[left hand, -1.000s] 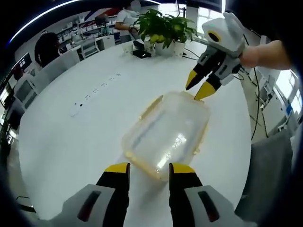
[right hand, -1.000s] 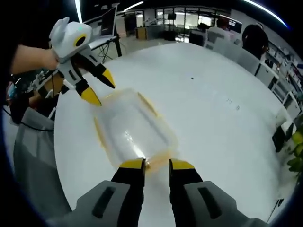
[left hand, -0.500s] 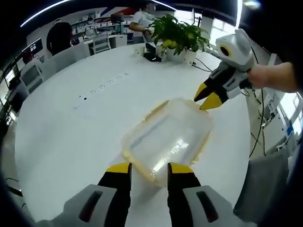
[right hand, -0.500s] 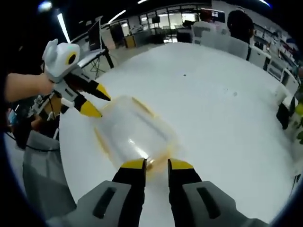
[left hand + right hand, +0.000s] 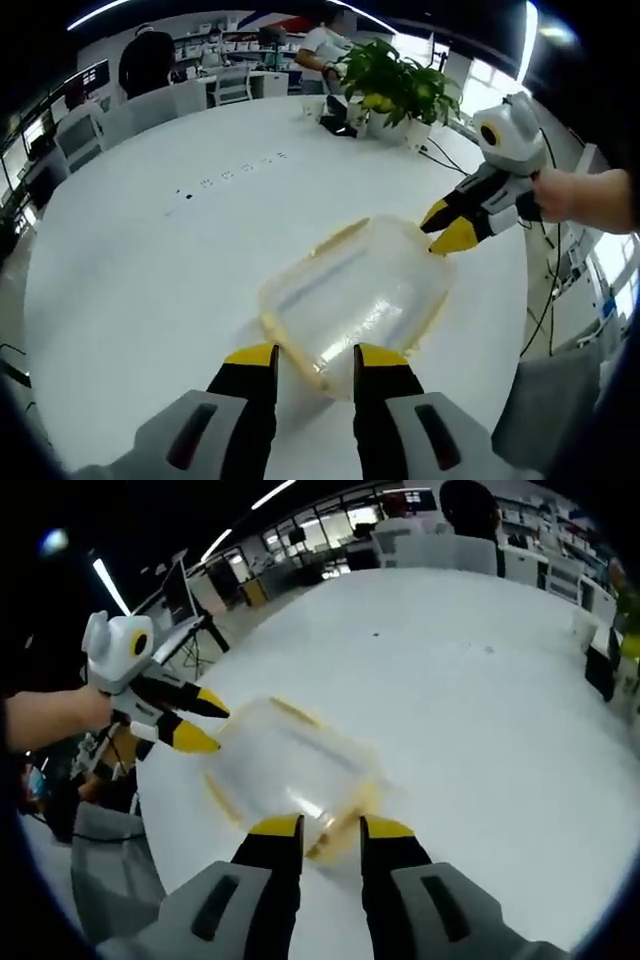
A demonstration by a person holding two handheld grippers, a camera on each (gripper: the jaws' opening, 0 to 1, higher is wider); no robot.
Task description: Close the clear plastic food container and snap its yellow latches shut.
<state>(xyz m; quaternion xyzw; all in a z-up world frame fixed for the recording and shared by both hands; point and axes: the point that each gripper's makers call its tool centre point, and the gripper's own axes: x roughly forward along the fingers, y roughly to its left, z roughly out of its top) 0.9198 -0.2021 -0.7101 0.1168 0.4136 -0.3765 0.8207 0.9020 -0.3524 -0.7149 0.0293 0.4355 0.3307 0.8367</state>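
The left gripper [image 5: 310, 358] is reaching forward with its yellow-tipped fingers [image 5: 249, 357] standing slightly apart. The right gripper [image 5: 325, 830] is doing likewise, its fingers [image 5: 272, 828] parted by a narrow gap. In the left gripper view, the right gripper is coming in from the right, gripped by a hand [image 5: 572, 196]. In the right gripper view, a hand [image 5: 70, 712] is holding the left gripper.

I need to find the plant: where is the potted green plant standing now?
In the left gripper view, the potted plant stands at the far edge of the white table, beyond the clear container.
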